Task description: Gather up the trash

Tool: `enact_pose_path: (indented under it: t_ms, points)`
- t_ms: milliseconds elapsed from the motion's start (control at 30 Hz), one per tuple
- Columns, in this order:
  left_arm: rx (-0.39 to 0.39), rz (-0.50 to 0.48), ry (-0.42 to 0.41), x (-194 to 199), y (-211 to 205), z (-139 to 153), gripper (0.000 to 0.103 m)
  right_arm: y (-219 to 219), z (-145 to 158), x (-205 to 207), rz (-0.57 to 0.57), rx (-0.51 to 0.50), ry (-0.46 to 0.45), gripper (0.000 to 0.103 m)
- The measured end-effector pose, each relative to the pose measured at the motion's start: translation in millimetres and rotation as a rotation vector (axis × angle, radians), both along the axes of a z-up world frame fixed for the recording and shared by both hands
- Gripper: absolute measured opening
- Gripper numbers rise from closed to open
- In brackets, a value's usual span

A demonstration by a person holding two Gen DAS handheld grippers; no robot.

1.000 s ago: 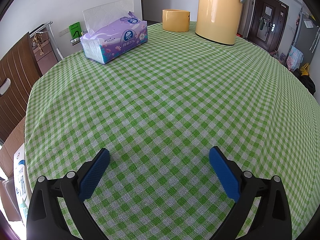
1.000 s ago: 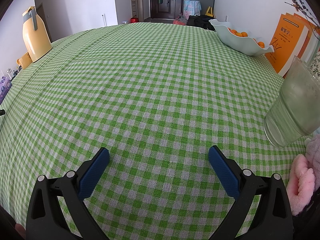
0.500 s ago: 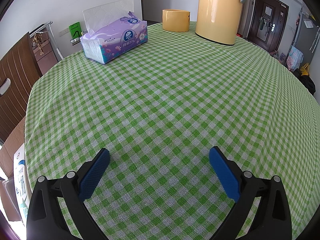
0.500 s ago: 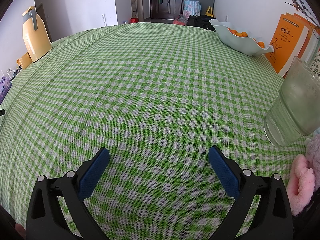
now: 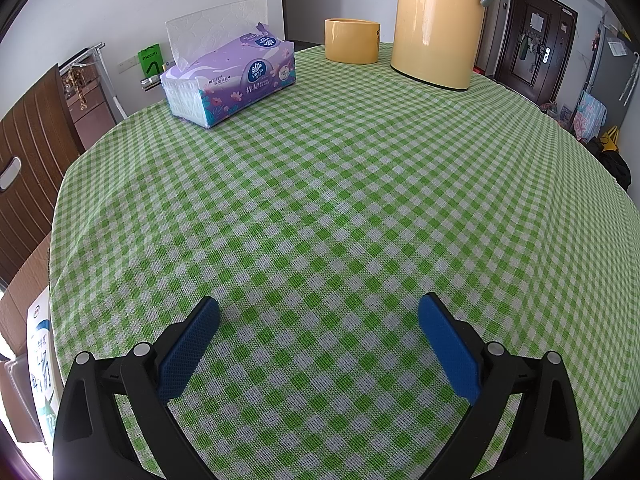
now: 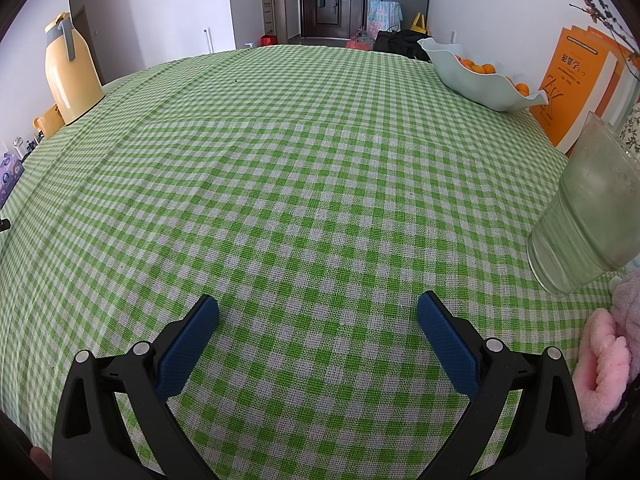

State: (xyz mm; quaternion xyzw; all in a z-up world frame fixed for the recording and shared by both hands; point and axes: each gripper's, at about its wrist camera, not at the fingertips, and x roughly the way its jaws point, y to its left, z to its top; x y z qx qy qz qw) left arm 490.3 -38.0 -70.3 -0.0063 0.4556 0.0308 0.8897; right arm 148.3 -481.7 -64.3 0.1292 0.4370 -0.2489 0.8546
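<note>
Two grippers: both hover low over a bench under a green-and-white checked tablecloth (image 5: pixel 320 200), each with its blue pads spread wide and nothing between them.
Left gripper (image 5: pixel 319 312): jaws wide apart, above bare cloth.
Left view, far left: a cardboard box (image 5: pixel 24 292) and a milk carton (image 5: pixel 40 360) stand beside the bench edge, below cloth level.
Left view, back left: a purple tissue pack (image 5: pixel 236 80) lies on the cloth with a white tissue standing up out of it.
Left view, back centre: a squat yellow cup (image 5: pixel 351 40) stands just beside a tall yellow thermos jug (image 5: pixel 438 20), which is upright with a grey handle.
Right gripper (image 6: pixel 318 310): jaws wide apart, above bare cloth.
Right view, far left: the same jug stands at the bench edge, well apart from the gripper.
Right view, back right: a pale wavy bowl (image 6: pixel 480 80) holds oranges (image 6: pixel 476 68), and orange books (image 6: pixel 576 84) stand upright next to it.
Right view, near right: a frosted plastic cup (image 6: pixel 584 216) stands upright on the cloth, with a pink fluffy cloth (image 6: pixel 604 364) at the bench edge near it.
Trash: no piece of trash shows on the cloth in either view, so I cannot tell where it is.
</note>
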Motion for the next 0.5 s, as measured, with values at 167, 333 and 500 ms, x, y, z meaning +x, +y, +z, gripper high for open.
enact_pose_path:
  t_ms: [167, 333, 500]
  points:
    - [0.000, 0.000, 0.000, 0.4, 0.0, -0.2, 0.097, 0.1, 0.3, -0.3, 0.000, 0.000, 0.000, 0.096]
    - [0.000, 0.000, 0.000, 0.2, 0.0, -0.1, 0.097, 0.4, 0.9, -0.7, 0.000, 0.000, 0.000, 0.096]
    - [0.000, 0.000, 0.000, 0.0, 0.0, 0.0, 0.097, 0.3, 0.6, -0.5, 0.000, 0.000, 0.000, 0.096]
